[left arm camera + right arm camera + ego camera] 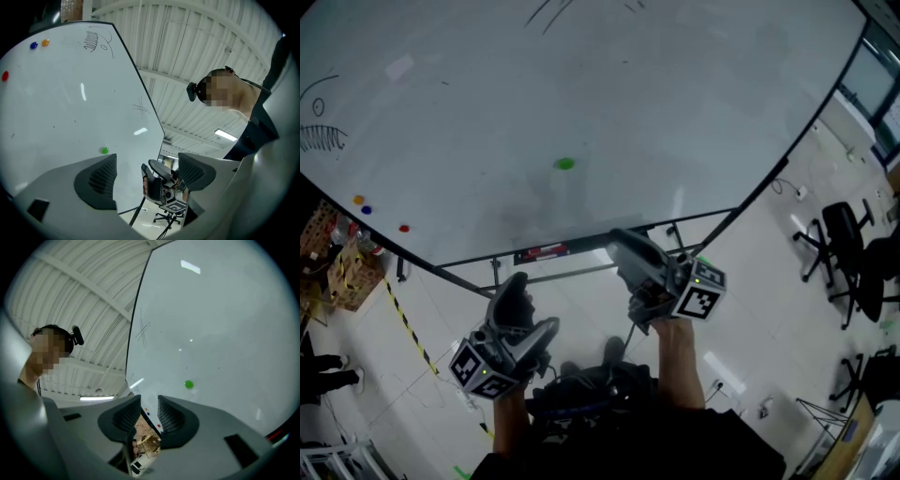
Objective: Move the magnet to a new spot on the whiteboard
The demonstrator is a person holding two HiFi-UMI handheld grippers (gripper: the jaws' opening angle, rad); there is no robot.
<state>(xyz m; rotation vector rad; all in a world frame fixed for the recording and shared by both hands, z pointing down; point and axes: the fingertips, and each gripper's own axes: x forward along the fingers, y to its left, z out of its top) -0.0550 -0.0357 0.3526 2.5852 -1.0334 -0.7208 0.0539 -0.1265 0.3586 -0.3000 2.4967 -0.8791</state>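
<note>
Whiteboard [581, 94]: smooth, glossy, mirrors the ceiling lights. Magnet [565, 164] on it: shiny green, plastic-looking. Left hand-held gripper [149, 171] and right hand-held gripper [149, 414]: matt grey plastic shells. Pads [101, 180]: dark, mesh-textured. Floor [769, 309] below the whiteboard: pale, smooth, semi-gloss. Ceiling [84, 301]: ribbed white sheet.

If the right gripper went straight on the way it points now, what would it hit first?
Probably the large white whiteboard, near its lower edge, below the round green magnet, though depth is unclear.
</note>
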